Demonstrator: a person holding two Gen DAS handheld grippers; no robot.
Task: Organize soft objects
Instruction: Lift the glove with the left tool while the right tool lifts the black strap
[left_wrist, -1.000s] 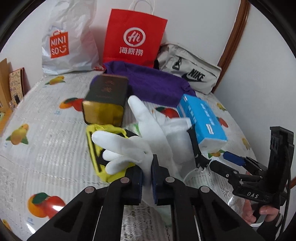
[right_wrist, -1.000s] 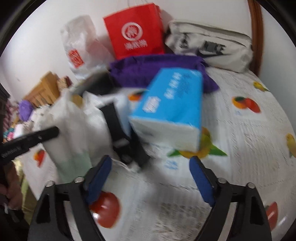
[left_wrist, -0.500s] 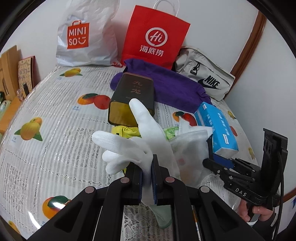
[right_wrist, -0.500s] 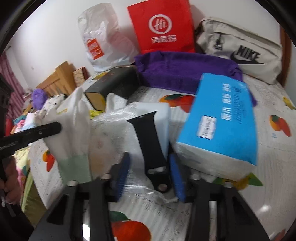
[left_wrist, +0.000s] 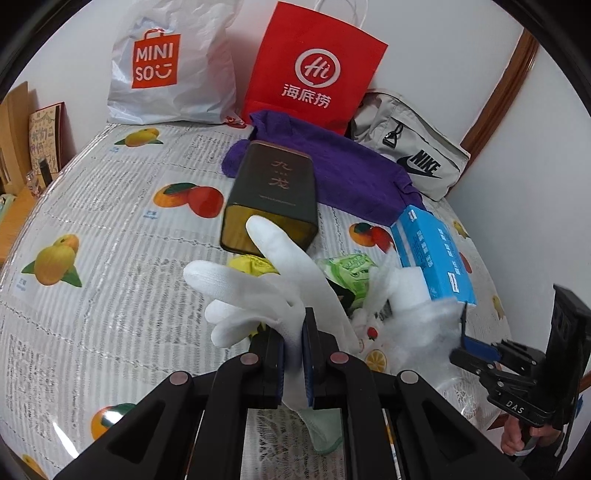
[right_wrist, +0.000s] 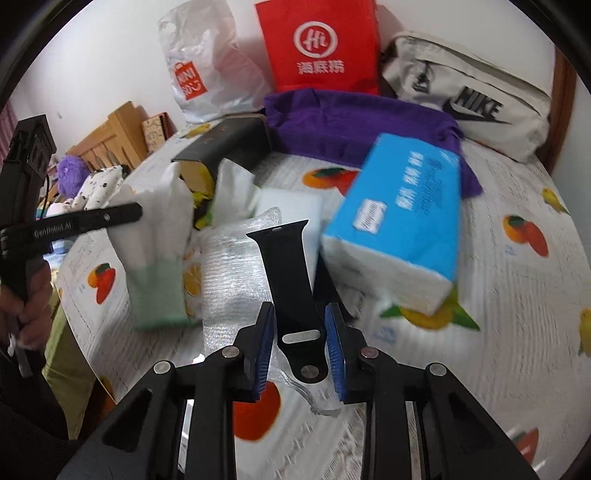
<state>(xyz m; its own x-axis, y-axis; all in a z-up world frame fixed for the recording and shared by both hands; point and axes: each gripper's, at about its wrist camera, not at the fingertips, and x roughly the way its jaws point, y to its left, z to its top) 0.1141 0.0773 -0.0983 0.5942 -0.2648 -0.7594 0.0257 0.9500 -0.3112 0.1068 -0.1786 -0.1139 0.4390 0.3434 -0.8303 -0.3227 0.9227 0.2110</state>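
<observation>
Left gripper (left_wrist: 292, 345) is clamping its fingers tight on a white glove (left_wrist: 266, 295), holding it up over the table (left_wrist: 110, 266). Glove's mint cuff is hanging below the fingers, partly hidden by the gripper body. The glove is covering the near end of the dark tin (left_wrist: 273, 195) and most of a yellow item (left_wrist: 247, 264) behind it; can't tell what that is.

Right gripper (right_wrist: 299, 343) is straddling a black watch strap (right_wrist: 291, 291) lying on a clear plastic bag (right_wrist: 229, 273). Fingers are standing narrow, pads just beside the strap's edges. Whether they're actually pressing on it, I can't tell. In the left view this gripper (left_wrist: 476, 347) is showing only at the right edge, tips buried in the crinkled bag.

Blue tissue pack (right_wrist: 402, 221) is sitting just right of the strap, motion-blurred. Green packet (left_wrist: 349, 271) is half hidden behind the glove.

At the far edge: purple cloth (left_wrist: 343, 173), red paper bag (left_wrist: 314, 74), white Miniso bag (left_wrist: 166, 70), grey Nike bag (left_wrist: 410, 155). The bag handles are getting cut off at the top.

Person's hand (right_wrist: 22, 306) is showing at the left edge, mostly cropped.
</observation>
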